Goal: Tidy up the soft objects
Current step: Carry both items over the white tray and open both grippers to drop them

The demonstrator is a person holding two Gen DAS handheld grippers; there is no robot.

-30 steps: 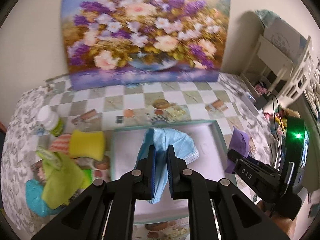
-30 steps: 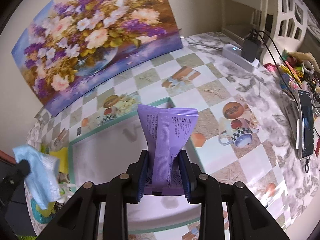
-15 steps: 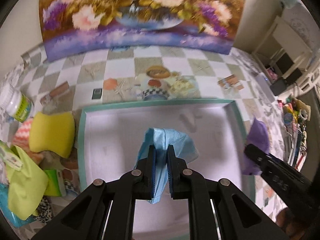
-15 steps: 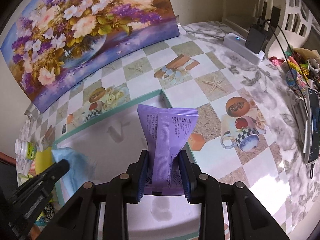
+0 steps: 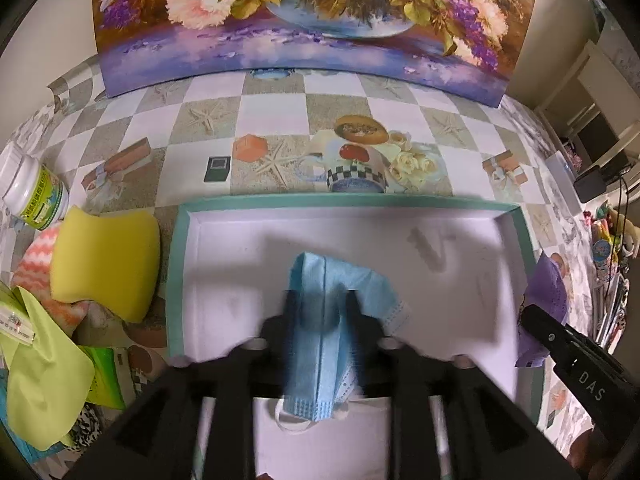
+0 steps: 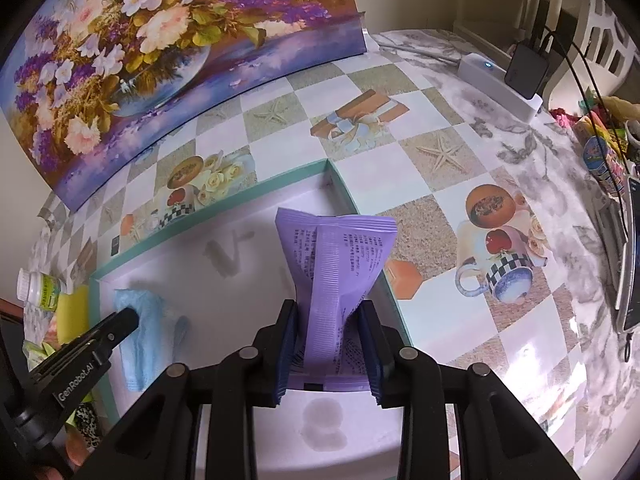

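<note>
A blue face mask (image 5: 320, 320) is seen between the blurred fingers of the left gripper (image 5: 320, 304), which are spread apart (whether the mask is touched by them cannot be told), over the teal-rimmed tray (image 5: 176, 264). A purple packet (image 6: 336, 276) is clamped by the right gripper (image 6: 330, 340) at the tray's 3 o'clock side. A yellow sponge (image 5: 102, 258) lies at 9 o'clock.

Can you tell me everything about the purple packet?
The purple packet is a soft, crinkly pouch, plastic by the look of it, with a ribbed seam down its middle and small dark print on both sides. The right gripper pinches its lower half, so it narrows there and fans out wider at the top. It stands nearly upright over the right end of the teal-rimmed tray. The left camera shows just a purple corner.
</note>
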